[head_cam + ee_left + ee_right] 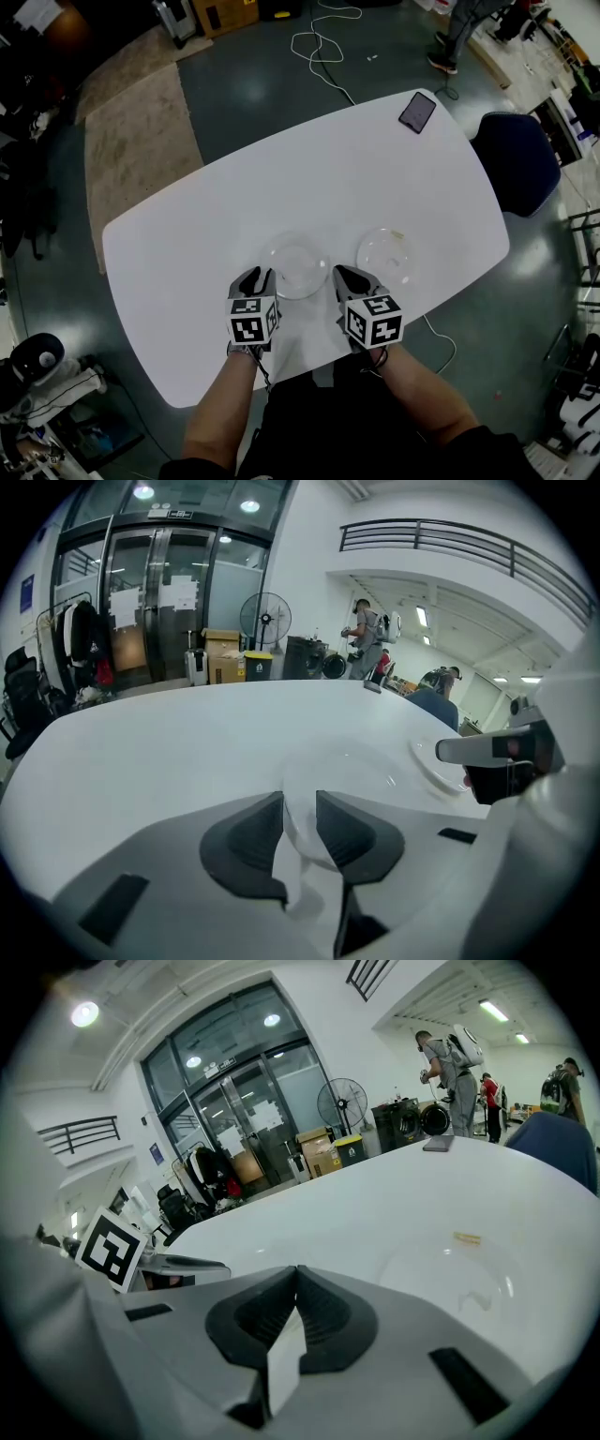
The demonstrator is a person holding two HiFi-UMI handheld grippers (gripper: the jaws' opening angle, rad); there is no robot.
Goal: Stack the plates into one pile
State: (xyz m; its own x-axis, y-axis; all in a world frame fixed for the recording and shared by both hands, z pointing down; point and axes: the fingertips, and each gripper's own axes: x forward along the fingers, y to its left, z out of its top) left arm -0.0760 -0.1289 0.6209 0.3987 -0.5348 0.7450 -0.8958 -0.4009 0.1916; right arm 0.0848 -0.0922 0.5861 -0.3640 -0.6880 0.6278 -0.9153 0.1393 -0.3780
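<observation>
Left gripper (255,278), jaws apart at the near rim of one plate (297,265); right gripper (349,277) closed, empty; plates probably stiff, slick, breakable: clamp the rim.

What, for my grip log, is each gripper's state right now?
Left gripper: open, rim of a plate between its jaws, not clamped.
Right gripper: closed, holding nothing.

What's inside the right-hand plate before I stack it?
The right-hand plate holds only a small yellowish scrap near its far rim; the rest looks bare. Its near left edge is covered by the right gripper, so that part cannot be checked.
</observation>
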